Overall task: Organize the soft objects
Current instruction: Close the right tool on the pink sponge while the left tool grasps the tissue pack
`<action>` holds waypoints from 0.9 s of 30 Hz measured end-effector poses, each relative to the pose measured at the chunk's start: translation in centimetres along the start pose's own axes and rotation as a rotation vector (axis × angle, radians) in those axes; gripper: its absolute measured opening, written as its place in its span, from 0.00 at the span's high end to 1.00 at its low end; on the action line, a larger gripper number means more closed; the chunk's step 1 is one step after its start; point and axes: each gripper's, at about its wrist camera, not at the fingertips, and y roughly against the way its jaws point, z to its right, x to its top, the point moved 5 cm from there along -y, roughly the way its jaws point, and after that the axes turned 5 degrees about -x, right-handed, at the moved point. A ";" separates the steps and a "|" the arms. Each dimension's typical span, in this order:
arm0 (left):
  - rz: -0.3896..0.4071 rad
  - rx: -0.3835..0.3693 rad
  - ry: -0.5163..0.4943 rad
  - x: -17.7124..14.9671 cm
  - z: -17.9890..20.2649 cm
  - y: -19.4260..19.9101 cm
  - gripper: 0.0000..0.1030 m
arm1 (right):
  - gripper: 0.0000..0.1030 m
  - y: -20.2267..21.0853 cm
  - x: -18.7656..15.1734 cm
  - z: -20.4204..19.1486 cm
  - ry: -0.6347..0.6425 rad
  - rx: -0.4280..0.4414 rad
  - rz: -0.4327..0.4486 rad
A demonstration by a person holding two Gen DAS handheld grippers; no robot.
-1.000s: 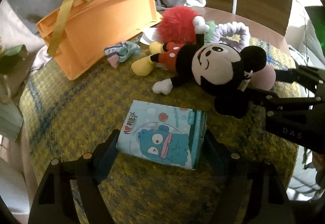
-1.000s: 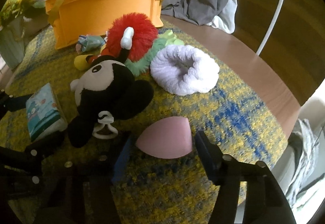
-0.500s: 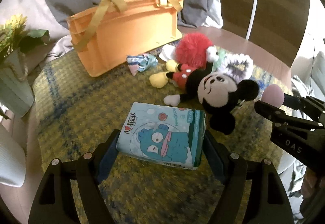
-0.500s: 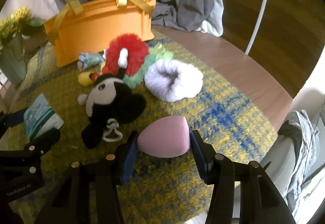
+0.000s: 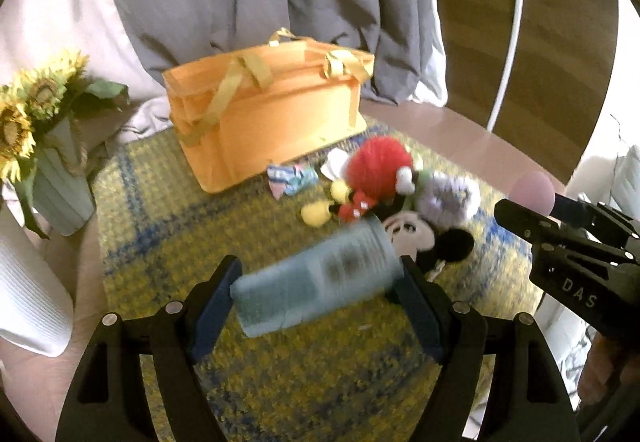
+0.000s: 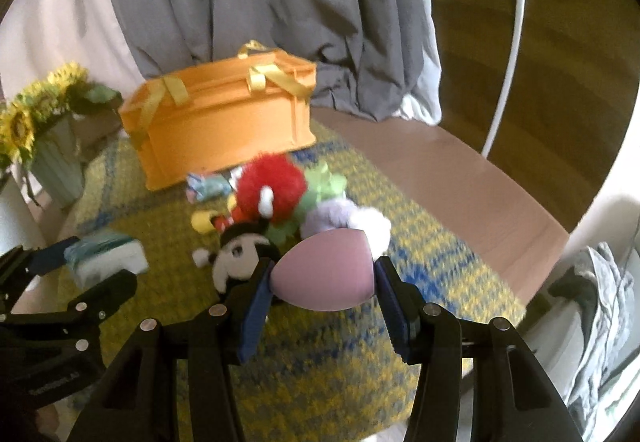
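Note:
My left gripper (image 5: pixel 318 284) is shut on a blue tissue pack (image 5: pixel 316 278), blurred and tilted, held above the yellow rug (image 5: pixel 280 382). My right gripper (image 6: pixel 322 274) is shut on a pink egg-shaped sponge (image 6: pixel 324 270), also held in the air; it shows at the right of the left wrist view (image 5: pixel 534 187). An orange bag (image 5: pixel 272 113) with yellow handles stands at the back of the rug. In front of it lie a Mickey Mouse plush (image 5: pixel 412 234), a red fluffy ball (image 5: pixel 378 165), a lilac fluffy item (image 5: pixel 452 197) and a small patterned cloth (image 5: pixel 290 177).
A vase of sunflowers (image 5: pixel 44 145) stands at the left edge of the round table (image 6: pixel 460 169). Grey fabric (image 5: pixel 260 1) hangs behind the bag. A white ribbed object (image 5: pixel 28 306) is at the near left. A white pole (image 5: pixel 508 25) rises at the right.
Both grippers have risen and pulled back from the table, lifting the tissue pack and the pink sponge. The tissue pack has tilted between the left fingers. The pile of toys has not moved.

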 end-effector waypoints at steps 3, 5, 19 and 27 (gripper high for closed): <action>0.041 0.023 0.018 0.9 0.4 0.3 0.49 | 0.50 0.1 1.4 0.3 -0.006 0.049 0.023; 0.044 0.033 0.030 1.0 0.6 -0.5 0.71 | 0.50 -0.3 2.3 0.3 0.017 0.071 0.039; -0.001 0.248 0.268 -0.8 0.7 -1.2 0.48 | 0.50 -4.3 4.6 -1.8 0.249 0.315 0.025; 0.005 0.248 0.327 -0.6 2.4 -1.8 0.39 | 0.50 -5.8 5.3 -1.2 0.320 0.393 0.011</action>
